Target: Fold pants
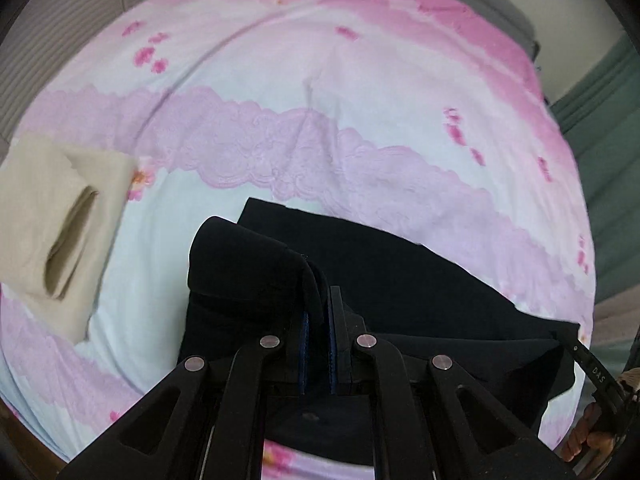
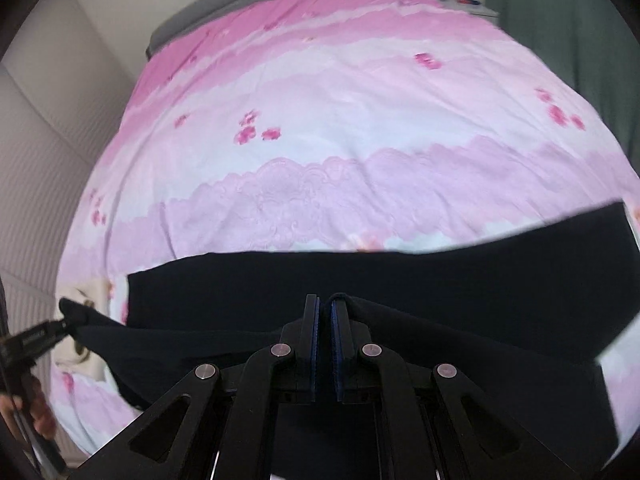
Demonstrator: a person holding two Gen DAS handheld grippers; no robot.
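- Left gripper (image 1: 318, 300) sat nearest the lens, fingers pinched on a raised edge of the dark pants (image 1: 400, 280).
- Folded beige garment (image 1: 60, 216) lay at far left on the pink floral bedspread (image 1: 320, 80), apart from the pants.
- Pants stretched across the bedspread's near part, one edge lifted between both grippers.
- Right gripper (image 2: 324, 308) clamped that same edge.
- Judgement: fold under way; carry-over and flattening remained.
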